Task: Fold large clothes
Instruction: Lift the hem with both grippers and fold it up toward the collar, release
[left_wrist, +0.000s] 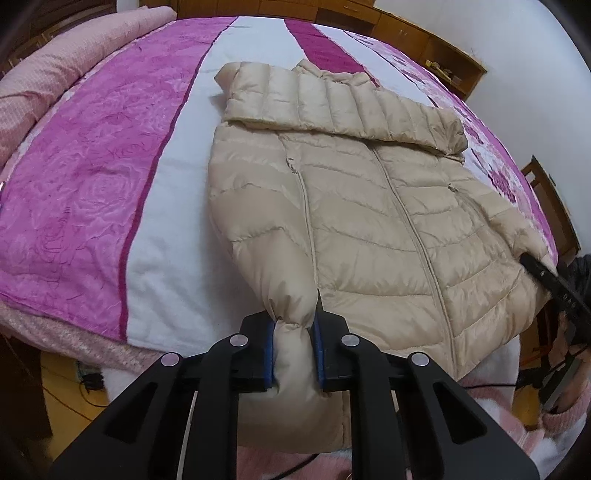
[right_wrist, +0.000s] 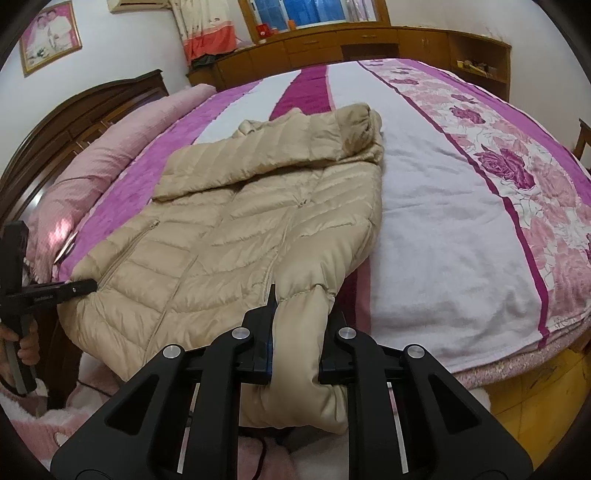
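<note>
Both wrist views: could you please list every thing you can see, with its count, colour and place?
puffer jacket: one, beige, lying on the bed, front up with the zipper closed, a sleeve folded across its upper part, both near hem corners gripped
bedspread: one, pink and purple with white stripes and rose print, covering the bed
rolled quilt: one, pale pink, along the headboard side of the bed
headboard: one, dark brown wood, at the left in the right wrist view
cabinets: one row, light brown wood, along the far wall
framed picture: one, on the wall, upper left
curtain: one, cream and orange, by the window
left gripper: one, black with blue pads, shut on the jacket hem
right gripper: one, black, shut on the other hem corner
</note>
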